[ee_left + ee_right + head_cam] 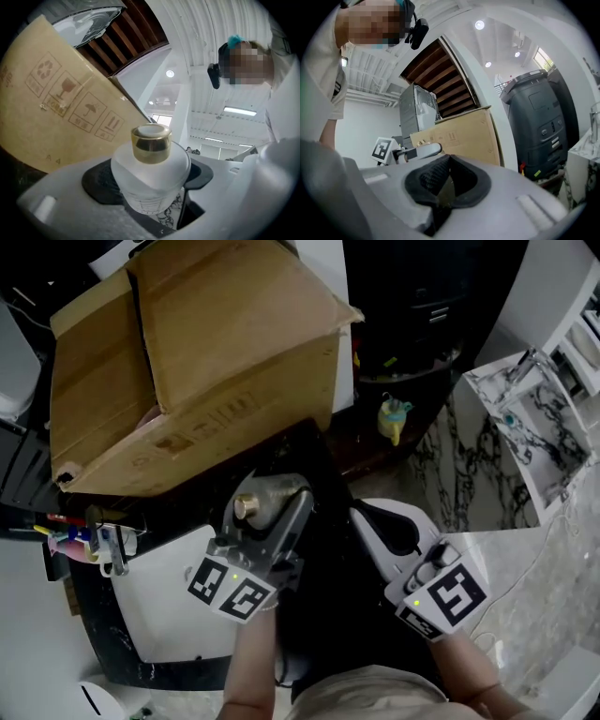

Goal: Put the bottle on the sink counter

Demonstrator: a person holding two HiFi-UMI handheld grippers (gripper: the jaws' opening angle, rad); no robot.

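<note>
**Bottle in grip, not yet on counter**

Cardboard box (pixel 187 362) fills upper left, marble counter (pixel 534 577) lower right. Left gripper (pixel 272 512), frame centre, grasps frosted bottle (pixel 151 176) by its body, gold cap (pixel 150 143) up. Right gripper (pixel 446 180) clenched, empty. Carry upright, seat flat on marble, then release.

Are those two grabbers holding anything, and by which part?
The left gripper holds a frosted bottle, jaws pressed on its body below the gold cap. The right gripper holds nothing; its jaws are together.
</note>
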